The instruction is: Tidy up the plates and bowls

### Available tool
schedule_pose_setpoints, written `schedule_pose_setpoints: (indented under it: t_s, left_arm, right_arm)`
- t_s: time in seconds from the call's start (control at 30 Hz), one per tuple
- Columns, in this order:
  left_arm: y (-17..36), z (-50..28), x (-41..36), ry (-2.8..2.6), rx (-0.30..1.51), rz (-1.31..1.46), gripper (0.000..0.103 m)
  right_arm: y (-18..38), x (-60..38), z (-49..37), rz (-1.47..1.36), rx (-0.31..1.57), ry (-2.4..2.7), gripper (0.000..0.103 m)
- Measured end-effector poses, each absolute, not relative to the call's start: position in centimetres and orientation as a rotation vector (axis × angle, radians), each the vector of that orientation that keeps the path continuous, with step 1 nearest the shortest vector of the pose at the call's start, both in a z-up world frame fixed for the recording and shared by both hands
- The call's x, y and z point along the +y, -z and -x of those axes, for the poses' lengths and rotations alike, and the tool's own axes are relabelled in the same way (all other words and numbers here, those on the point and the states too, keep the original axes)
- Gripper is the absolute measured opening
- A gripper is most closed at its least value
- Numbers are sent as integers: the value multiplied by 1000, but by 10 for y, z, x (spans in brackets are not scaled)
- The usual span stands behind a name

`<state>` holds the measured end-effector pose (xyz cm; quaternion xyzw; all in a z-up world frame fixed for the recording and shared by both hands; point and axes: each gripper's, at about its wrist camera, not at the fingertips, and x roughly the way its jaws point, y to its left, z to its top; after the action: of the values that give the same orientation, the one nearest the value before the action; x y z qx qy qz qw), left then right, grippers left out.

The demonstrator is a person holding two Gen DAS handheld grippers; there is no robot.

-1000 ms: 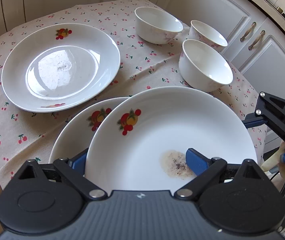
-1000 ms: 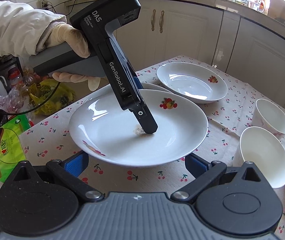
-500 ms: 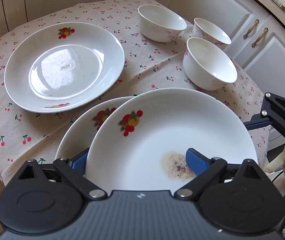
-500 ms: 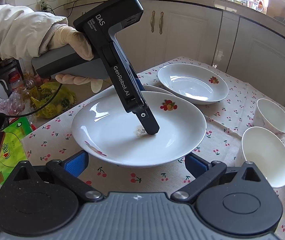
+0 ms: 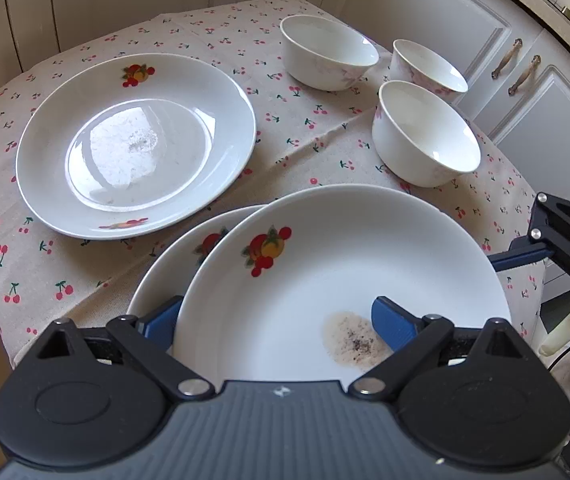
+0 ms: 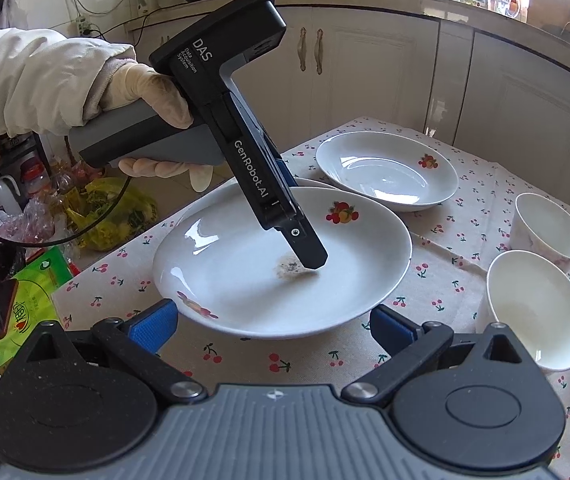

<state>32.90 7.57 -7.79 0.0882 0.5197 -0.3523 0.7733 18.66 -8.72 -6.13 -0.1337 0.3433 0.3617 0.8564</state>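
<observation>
A white plate [image 5: 325,272] with a fruit print and a brown stain hangs tilted just above a second matching plate [image 5: 173,268]. My left gripper [image 5: 271,312] is shut on its near rim, one finger [image 6: 309,250] inside on the stain and the other hidden beneath. A third plate [image 5: 137,148] lies flat at the far left of the cloth. Three white bowls [image 5: 327,52] [image 5: 429,66] [image 5: 425,132] stand at the far right. My right gripper [image 6: 273,328] is open, low at the table's near side, just short of the held plate's edge and gripping nothing.
A cherry-print cloth [image 5: 309,148] covers the small table. White cabinets [image 6: 505,92] close in behind it. Bags and clutter [image 6: 97,212] lie on the floor to the left. A gloved hand [image 6: 153,96] in a white sleeve holds the left gripper.
</observation>
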Motion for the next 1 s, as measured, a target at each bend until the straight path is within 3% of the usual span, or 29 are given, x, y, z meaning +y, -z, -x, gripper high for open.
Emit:
schedule_pose_setpoints:
  t_s: [1.0]
  left_arm:
    - [62,-319,92,740,1059,-141,96]
  right_arm:
    - [68,-79,-184,341,729,-748,103]
